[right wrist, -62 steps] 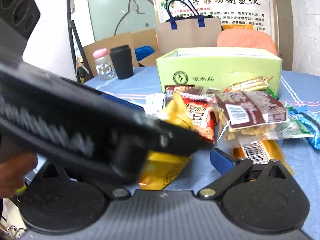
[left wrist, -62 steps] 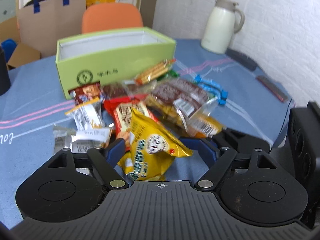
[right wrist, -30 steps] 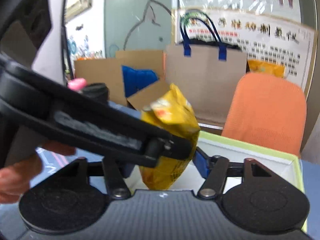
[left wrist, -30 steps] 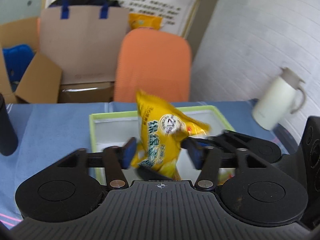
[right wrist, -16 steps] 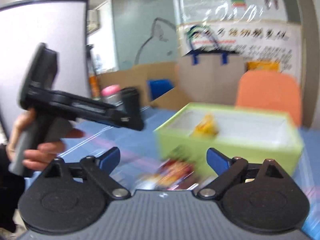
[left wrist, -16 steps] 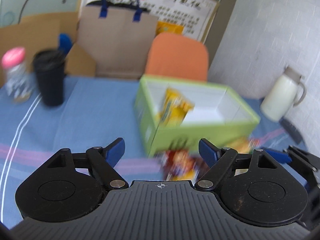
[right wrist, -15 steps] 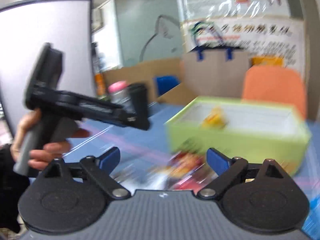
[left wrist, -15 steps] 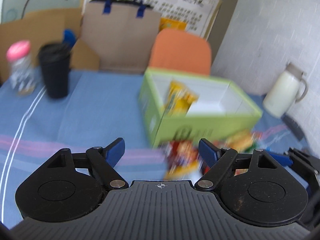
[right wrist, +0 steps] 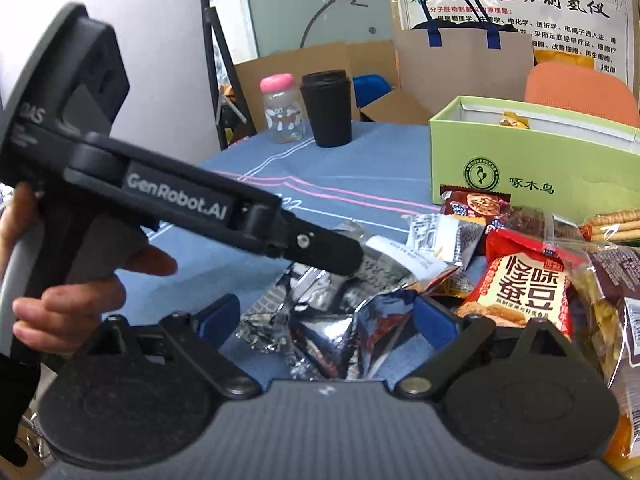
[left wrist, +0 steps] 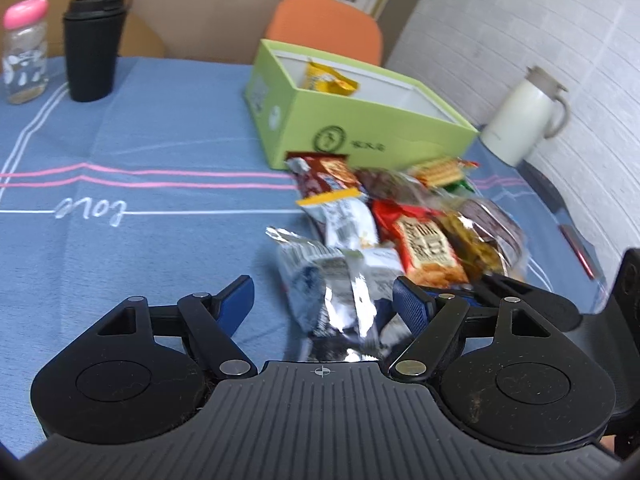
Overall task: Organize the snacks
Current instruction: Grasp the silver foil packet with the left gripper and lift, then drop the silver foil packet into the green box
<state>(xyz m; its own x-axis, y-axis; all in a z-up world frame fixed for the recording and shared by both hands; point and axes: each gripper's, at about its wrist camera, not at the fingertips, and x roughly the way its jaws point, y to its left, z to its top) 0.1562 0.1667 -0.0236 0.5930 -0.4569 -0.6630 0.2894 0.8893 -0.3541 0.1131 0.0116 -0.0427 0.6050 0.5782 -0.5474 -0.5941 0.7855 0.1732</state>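
A round desk [left wrist: 140, 128] under a blue cloth with pink and white stripes and a handwritten word carried the work. Toward its far side stood a lime-green box [left wrist: 360, 136] with a white lining, open at the top; a yellow snack bag [left wrist: 326, 80] stood tilted inside it against the near-left corner. Just in front of the box lay a heap of snacks [left wrist: 404, 220]: a brown cookie packet touching the box's front wall, a white packet with a yellow edge, a red packet with large printed characters [right wrist: 524, 284], clear bags of dark and yellow pieces, a pack of biscuit sticks, and a crumpled silver packet [left wrist: 340, 288] nearest the cameras. The left gripper [left wrist: 324, 300] had its blue fingers [left wrist: 236, 300] spread apart and closing, the silver packet lying between them with no press visible. The right gripper [right wrist: 324, 316] held its fingers wide, the same silver foil between them and untouched as far as could be told. In the right wrist view a hand [right wrist: 76, 292] gripped the left tool's handle. At the desk's far left stood a black lidded cup [left wrist: 93, 46] beside a clear jar with a pink lid [left wrist: 25, 50]; a cream jug [left wrist: 528, 120] stood far right by a white brick wall. Behind the desk were an orange chair [left wrist: 332, 26], a brown paper bag with blue handles [right wrist: 464, 60], cardboard boxes and a printed poster.
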